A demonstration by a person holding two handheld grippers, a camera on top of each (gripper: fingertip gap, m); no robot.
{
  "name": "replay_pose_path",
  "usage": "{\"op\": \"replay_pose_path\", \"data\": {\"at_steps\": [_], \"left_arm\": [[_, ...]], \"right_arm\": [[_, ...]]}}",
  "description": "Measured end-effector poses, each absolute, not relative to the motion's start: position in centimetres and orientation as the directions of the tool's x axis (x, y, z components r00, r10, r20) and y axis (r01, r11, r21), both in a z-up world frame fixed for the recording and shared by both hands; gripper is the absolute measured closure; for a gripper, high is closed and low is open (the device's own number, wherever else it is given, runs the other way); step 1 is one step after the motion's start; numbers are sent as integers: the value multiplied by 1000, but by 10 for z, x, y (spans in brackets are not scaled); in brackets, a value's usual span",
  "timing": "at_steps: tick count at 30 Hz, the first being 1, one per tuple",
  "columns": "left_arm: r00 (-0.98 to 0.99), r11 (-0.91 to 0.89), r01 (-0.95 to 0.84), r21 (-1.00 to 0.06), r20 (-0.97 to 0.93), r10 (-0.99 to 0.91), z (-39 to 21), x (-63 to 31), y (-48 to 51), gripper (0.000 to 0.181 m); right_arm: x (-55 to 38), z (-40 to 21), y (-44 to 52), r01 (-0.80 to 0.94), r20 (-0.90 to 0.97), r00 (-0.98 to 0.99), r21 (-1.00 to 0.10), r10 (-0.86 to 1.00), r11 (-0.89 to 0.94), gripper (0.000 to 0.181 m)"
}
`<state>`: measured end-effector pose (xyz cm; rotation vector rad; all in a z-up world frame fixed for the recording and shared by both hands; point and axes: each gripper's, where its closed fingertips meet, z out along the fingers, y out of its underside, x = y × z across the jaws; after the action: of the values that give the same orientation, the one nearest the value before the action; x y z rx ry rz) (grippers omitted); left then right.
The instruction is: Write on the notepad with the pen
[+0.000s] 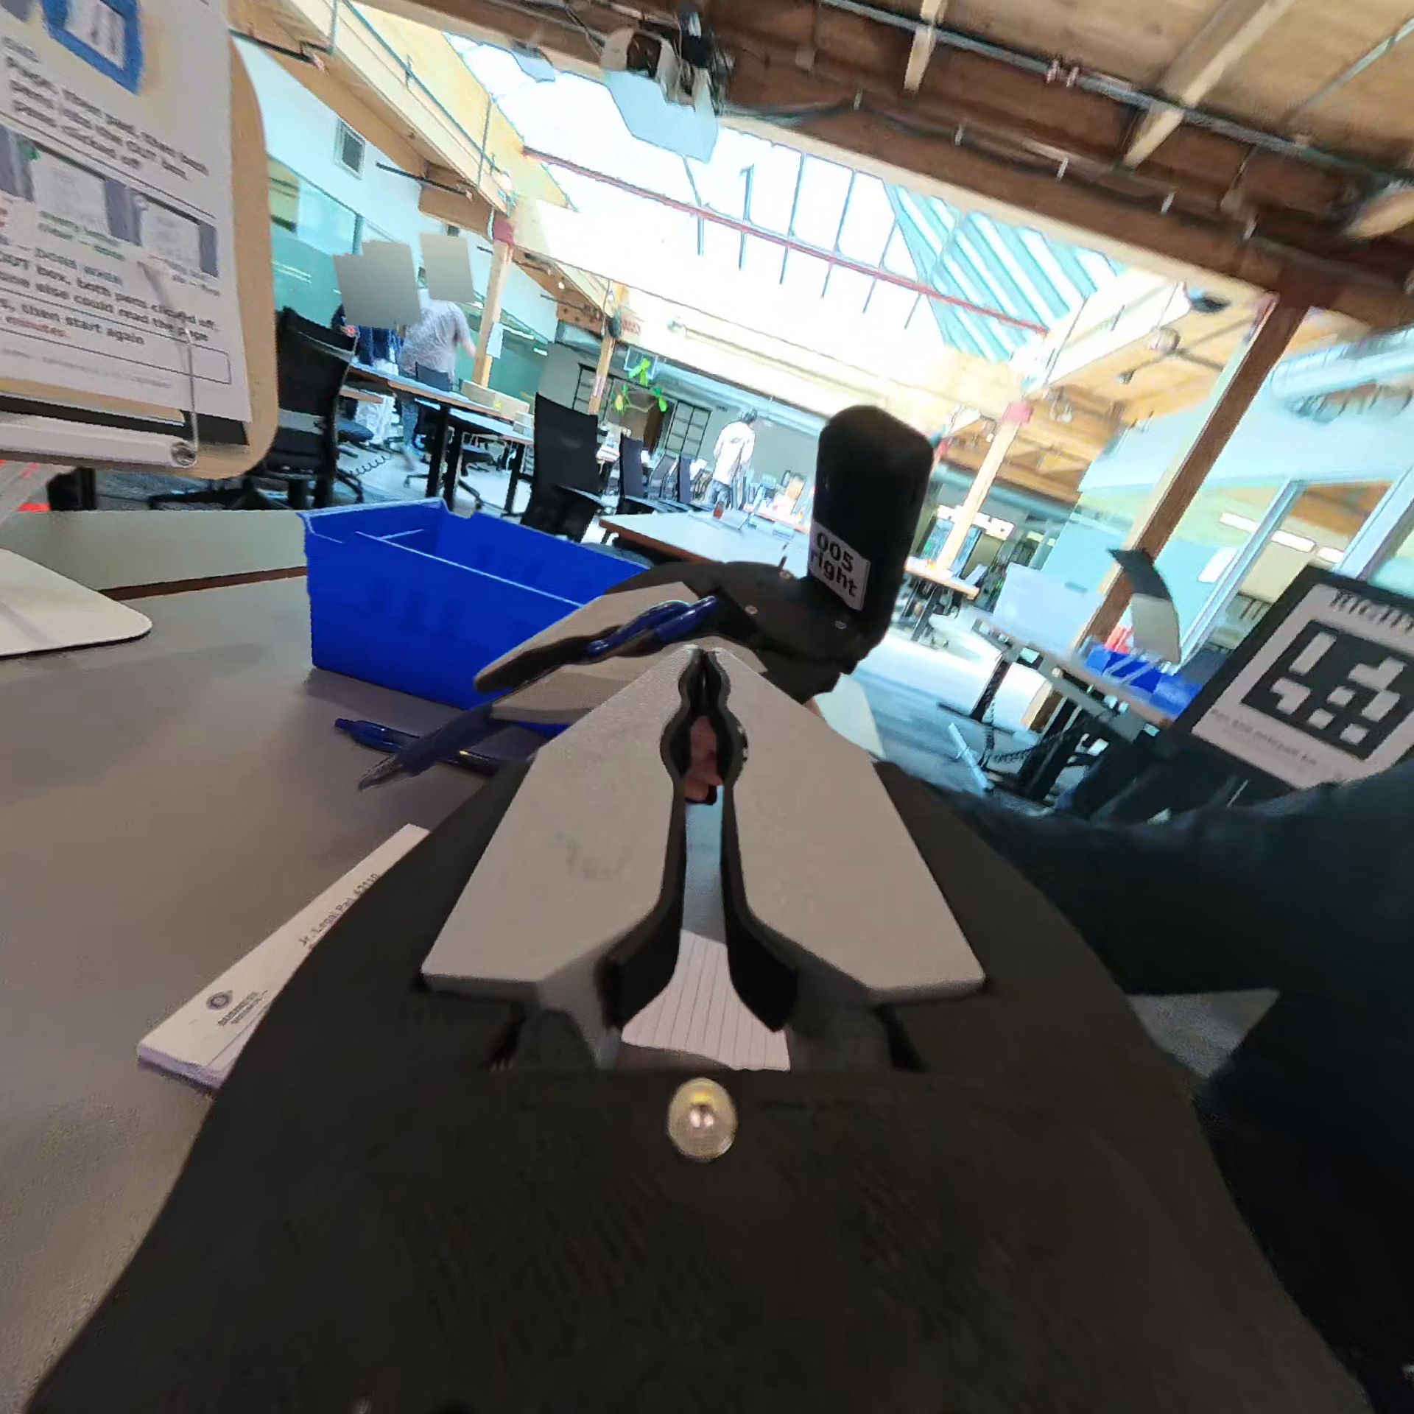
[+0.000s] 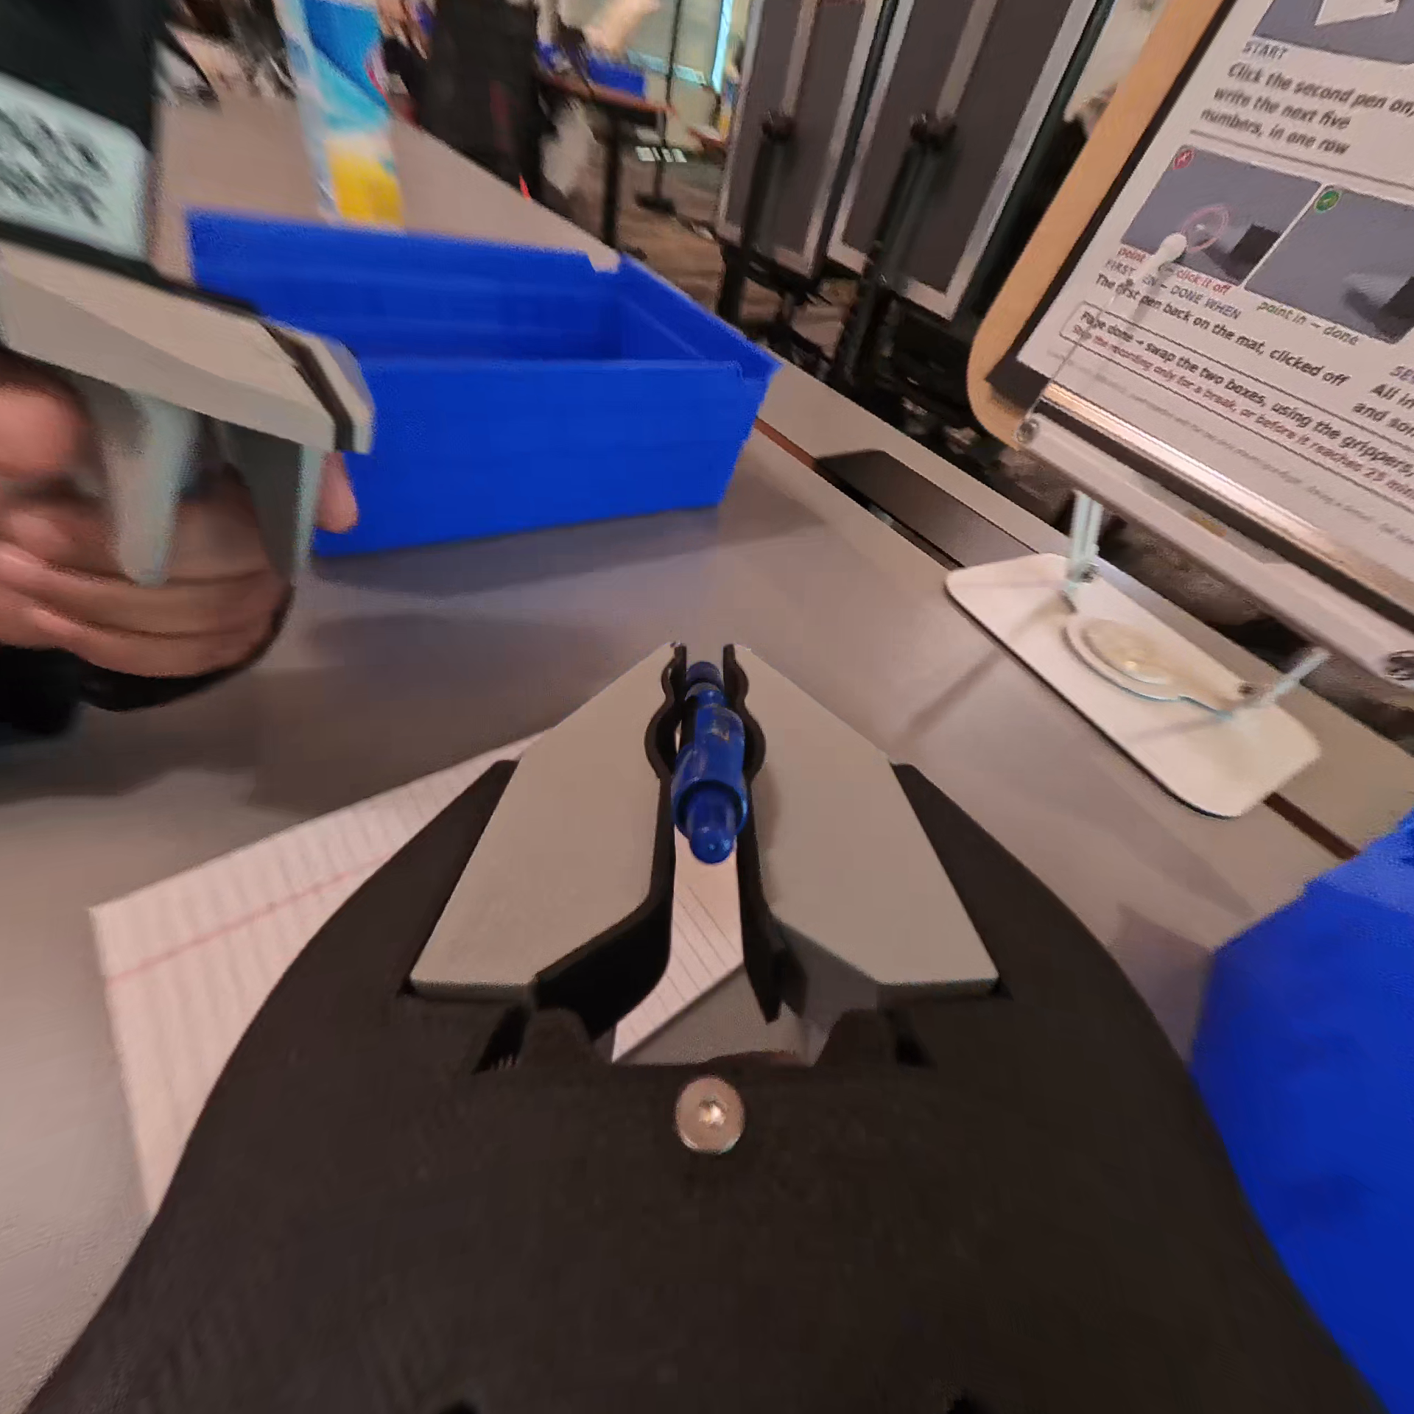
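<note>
Gripping the blue pen [image 2: 708, 773] tight in my right gripper [image 2: 702, 650], tip angled down past it so it can reach the notepad [image 2: 252, 956] just below. Left gripper [image 1: 702, 659] is clenched on nothing, hovering over the pad.

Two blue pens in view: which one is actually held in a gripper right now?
The pen clamped between the right gripper fingers, raised above the notepad. The other pen lies loose on the table by the blue bin.
</note>
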<state>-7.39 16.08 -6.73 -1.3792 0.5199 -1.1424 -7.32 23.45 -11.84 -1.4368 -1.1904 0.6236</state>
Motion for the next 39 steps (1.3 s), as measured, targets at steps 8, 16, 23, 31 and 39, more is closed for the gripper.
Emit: {"op": "replay_pose_path", "data": {"at_steps": [8, 16, 23, 31, 39], "left_arm": [[437, -124, 195, -973, 199, -877, -75, -40, 152, 181], [435, -133, 205, -970, 212, -875, -74, -30, 153, 181], [486, -139, 156, -978, 198, -851, -85, -25, 161, 181], [544, -156, 68, -985, 168, -822, -103, -25, 171, 181], [527, -120, 84, -989, 146, -838, -97, -21, 166, 181]], "right_arm": [[-85, -139, 238, 473, 418, 382, -855, 824, 215, 176], [-99, -145, 228, 509, 473, 336, -819, 814, 265, 176], [-104, -150, 225, 530, 490, 315, -801, 813, 278, 177], [-102, -149, 225, 532, 493, 317, -800, 810, 279, 175], [-102, -154, 225, 556, 518, 306, -778, 799, 291, 177]]}}
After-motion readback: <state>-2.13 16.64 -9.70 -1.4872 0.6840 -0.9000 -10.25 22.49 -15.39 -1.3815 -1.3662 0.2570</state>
